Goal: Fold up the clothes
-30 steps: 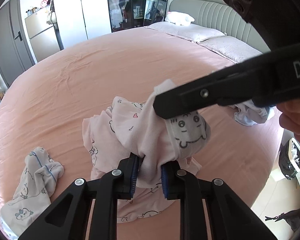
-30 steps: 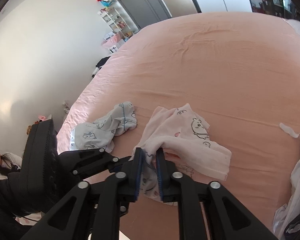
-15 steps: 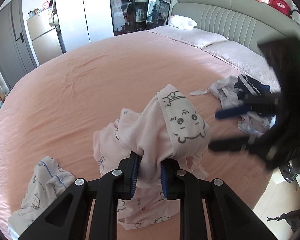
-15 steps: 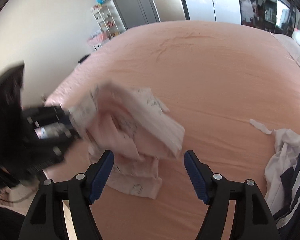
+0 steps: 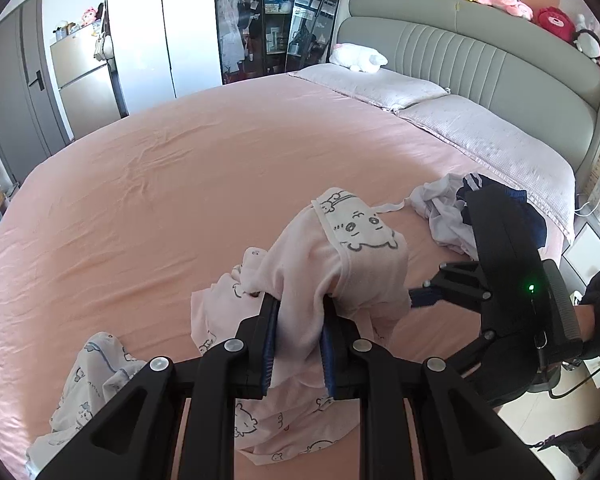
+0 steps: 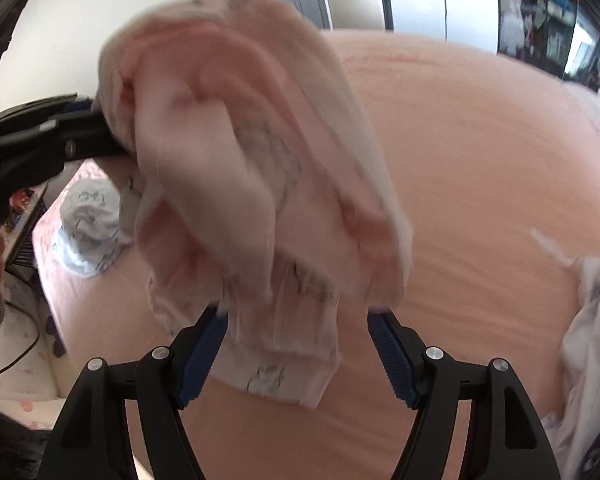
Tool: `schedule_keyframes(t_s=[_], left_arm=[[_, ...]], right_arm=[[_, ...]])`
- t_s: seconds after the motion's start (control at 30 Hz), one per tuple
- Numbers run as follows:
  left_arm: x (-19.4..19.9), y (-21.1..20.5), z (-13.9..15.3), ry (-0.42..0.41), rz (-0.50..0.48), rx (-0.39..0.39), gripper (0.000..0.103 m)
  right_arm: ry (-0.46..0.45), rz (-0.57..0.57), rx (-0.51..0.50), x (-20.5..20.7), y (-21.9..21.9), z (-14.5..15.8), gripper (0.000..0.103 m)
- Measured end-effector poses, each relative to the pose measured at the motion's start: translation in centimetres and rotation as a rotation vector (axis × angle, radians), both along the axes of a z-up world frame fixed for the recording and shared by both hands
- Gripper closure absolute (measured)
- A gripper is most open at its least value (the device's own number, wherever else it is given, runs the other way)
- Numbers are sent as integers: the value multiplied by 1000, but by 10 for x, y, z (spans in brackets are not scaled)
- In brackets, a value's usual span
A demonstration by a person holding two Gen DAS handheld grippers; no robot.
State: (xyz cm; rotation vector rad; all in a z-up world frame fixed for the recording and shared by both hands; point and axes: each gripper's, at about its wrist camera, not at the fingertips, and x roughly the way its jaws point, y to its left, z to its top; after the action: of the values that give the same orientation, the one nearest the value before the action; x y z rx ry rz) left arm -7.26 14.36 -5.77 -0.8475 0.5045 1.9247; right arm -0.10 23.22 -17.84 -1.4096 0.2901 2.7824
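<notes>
Step in hand: regrasping a bunched garment so it can be opened out flat; by my reading the folding proper has not begun.
Garment: a pale pink printed garment with cartoon animal faces hangs in a crumpled bundle above the pink bedsheet, its lower part trailing onto the sheet near the bed's front edge.
Left gripper: jaws nearly together, pinching a thick fold of the pink garment and bearing its weight.
Right gripper: jaws stand wide apart with nothing pinched; in the right wrist view the hanging cloth droops between and just above the blue pads, which do not press on it. From the left wrist view it sits low to the right of the bundle, aimed at its underside.
Other clothes: 1 white-and-blue printed piece lies to the left, 1 white-and-navy heap to the right, both apart from the held garment.
Next move calls for: finding a true edge or corner, such as a hem or the waistband, not a mid-fabric wad, then closing the right gripper on it and drawing the 2 grippers apart to spread the cloth.
Risk: the right wrist view is blurred, so which layer lies nearest the pads cannot be told; pinching 2 layers would keep it bunched.
</notes>
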Motion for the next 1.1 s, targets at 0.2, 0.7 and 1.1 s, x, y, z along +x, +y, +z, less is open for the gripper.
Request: schedule_keyframes(t_s=[0.2,0.7,1.1], left_arm=[[-3,-4,1,-12,-1,4,86],[-2,-5,-4,-28,-18,-24,86],[0,-9,15,-5,-31,20,86]], right_arm=[[96,-66,-30,-5,23,24,31],[44,-12,36,-20,9,25,90],[110,-24,68,18,-1,63,95]])
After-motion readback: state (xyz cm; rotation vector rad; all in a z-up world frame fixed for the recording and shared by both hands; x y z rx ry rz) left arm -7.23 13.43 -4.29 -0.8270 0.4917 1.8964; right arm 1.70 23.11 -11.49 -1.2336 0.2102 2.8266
